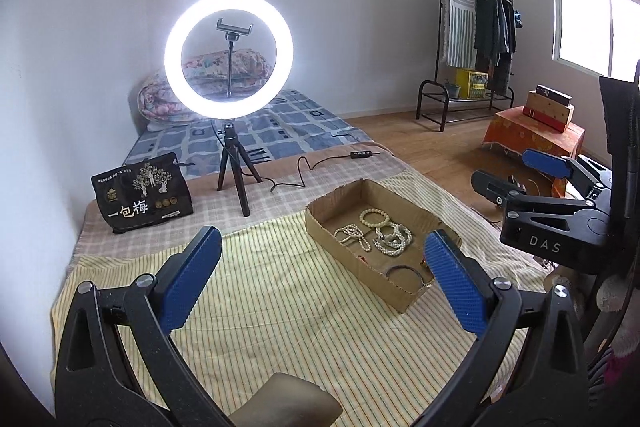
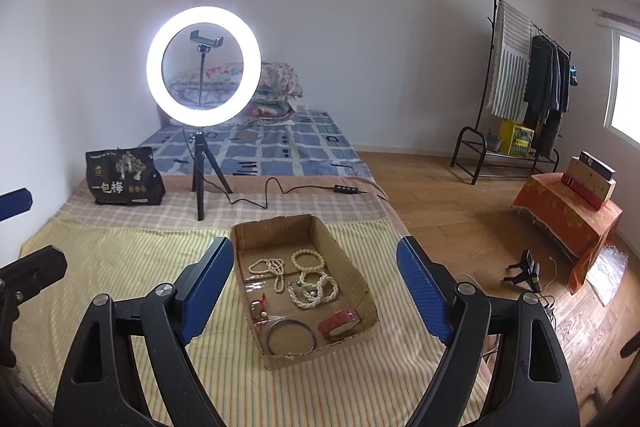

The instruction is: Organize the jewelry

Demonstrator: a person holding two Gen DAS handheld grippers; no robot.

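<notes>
A shallow cardboard box (image 2: 276, 225) lies on the yellow striped cloth (image 2: 120, 267). In it are a pearl necklace (image 2: 267, 269), pearl bracelets (image 2: 316, 291), a metal bangle (image 2: 290, 337), a red item (image 2: 340, 321) and a small pendant (image 2: 260, 309). My right gripper (image 2: 314, 243) hangs open above the near end of the box with nothing between its fingers. My left gripper (image 1: 322, 239) stands wide open and empty to the left of the box (image 1: 352, 255), over the cloth. The pearl bracelets (image 1: 394, 239) and the bangle (image 1: 404, 273) show in that view too. The right gripper (image 1: 516, 173) appears at the right edge.
A lit ring light (image 2: 202, 67) on a tripod stands behind the box, its cable (image 2: 280, 193) trailing right. A black printed bag (image 2: 124, 179) sits at the back left. Beyond are a bed, a clothes rack (image 2: 520, 87) and an orange-draped stand (image 2: 568, 219) on the wooden floor.
</notes>
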